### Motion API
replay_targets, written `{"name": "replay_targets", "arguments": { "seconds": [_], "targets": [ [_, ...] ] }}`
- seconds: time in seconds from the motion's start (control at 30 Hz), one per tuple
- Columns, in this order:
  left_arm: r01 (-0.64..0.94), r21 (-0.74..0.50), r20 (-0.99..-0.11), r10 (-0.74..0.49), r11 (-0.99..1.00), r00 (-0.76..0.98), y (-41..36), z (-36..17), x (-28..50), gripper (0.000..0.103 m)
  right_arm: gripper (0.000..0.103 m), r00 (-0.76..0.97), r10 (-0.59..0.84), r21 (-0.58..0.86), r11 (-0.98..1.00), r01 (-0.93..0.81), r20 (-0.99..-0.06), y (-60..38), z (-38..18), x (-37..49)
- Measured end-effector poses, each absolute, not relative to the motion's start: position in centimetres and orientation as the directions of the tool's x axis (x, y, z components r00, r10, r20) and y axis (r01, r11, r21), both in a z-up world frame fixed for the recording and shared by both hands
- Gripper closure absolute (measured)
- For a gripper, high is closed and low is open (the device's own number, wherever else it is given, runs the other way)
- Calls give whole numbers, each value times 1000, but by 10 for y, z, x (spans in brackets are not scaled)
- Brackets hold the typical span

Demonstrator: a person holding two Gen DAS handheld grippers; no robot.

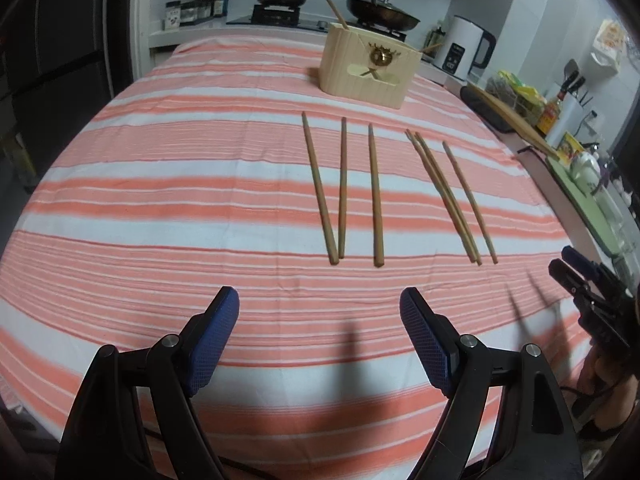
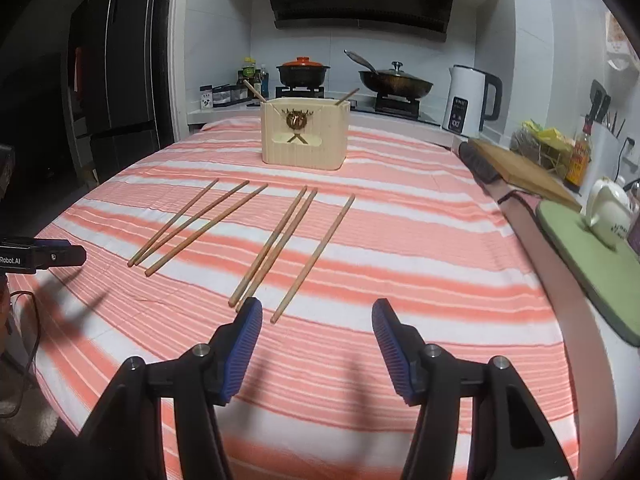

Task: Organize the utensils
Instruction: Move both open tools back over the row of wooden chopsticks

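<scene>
Two grippers hang wide open over a striped cloth (image 1: 160, 208) spread on the counter, neither holding nor touching anything. The left gripper (image 1: 319, 332) hovers above bare cloth at the near edge, its blue pads (image 1: 214, 340) well apart, with the closest chopstick ends lying ahead of it. The right gripper (image 2: 317, 344) is equally spread; its left pad (image 2: 244, 344) sits just beside the near ends of a pair of sticks, though whether it is above them or level with them cannot be told.

Six chopsticks (image 1: 376, 196) lie loose on the cloth in two groups of three. In the left group, the two outer-left sticks (image 1: 326, 196) converge at their near ends while a third lies just beside them. In the right group (image 2: 276, 246), two sticks run side by side, nearly touching, and a single stick (image 2: 314, 258) lies a little apart to their right.

Beyond them, near the far end of the cloth, stands a pale wooden holder (image 2: 304, 136) with an ornament on its front. Two sticks (image 1: 337, 14) already lean out of its top, one at each side, so the job appears begun but mostly undone: by this count six of eight sticks remain to be gathered and dropped in.

Behind the holder, a stove carries a lidded pot (image 2: 303, 71) and a pan (image 2: 396, 82), with a white kettle (image 2: 468, 100) to the right.
</scene>
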State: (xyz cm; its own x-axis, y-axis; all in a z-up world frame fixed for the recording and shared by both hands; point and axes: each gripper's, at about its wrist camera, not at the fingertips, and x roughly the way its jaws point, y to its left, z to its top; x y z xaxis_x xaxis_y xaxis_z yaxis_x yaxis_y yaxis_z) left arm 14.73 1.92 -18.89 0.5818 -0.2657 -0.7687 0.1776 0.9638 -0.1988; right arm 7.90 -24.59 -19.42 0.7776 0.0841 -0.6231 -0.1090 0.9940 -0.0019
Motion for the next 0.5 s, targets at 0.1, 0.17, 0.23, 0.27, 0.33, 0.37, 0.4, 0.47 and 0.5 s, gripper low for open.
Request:
{"name": "replay_targets", "arguments": {
  "seconds": [0.1,0.17,0.23,0.27,0.33,0.37,0.4,0.47,0.5],
  "targets": [
    [172,-188,-771,-254,967,584,18,-193,151,19,44,770,93,10,994,-112,-631,-244,-199,77],
    [160,-187,-772,-246,969,586,20,-195,154,19,44,769,98,14,993,-115,-632,-242,-200,78],
    [150,-185,-776,-238,971,584,22,-198,158,19,44,768,104,23,993,-116,-632,-239,-201,80],
    [147,-180,-778,-232,973,584,22,-200,159,19,44,768,104,22,993,-116,-632,-238,-202,81],
    [143,-165,-783,-218,976,582,22,-203,161,19,44,760,104,15,992,-124,-642,-234,-206,82],
    [144,-161,-786,-215,976,580,21,-205,162,19,44,755,109,18,992,-128,-647,-233,-207,83],
    [145,-157,-787,-212,977,579,21,-206,163,19,45,749,115,22,991,-132,-653,-232,-209,84],
    [146,-150,-788,-208,978,579,19,-207,165,19,45,741,116,22,991,-135,-661,-230,-211,85],
    [147,-146,-788,-205,978,580,19,-208,167,19,45,740,115,20,991,-136,-663,-230,-212,85]
  ]
}}
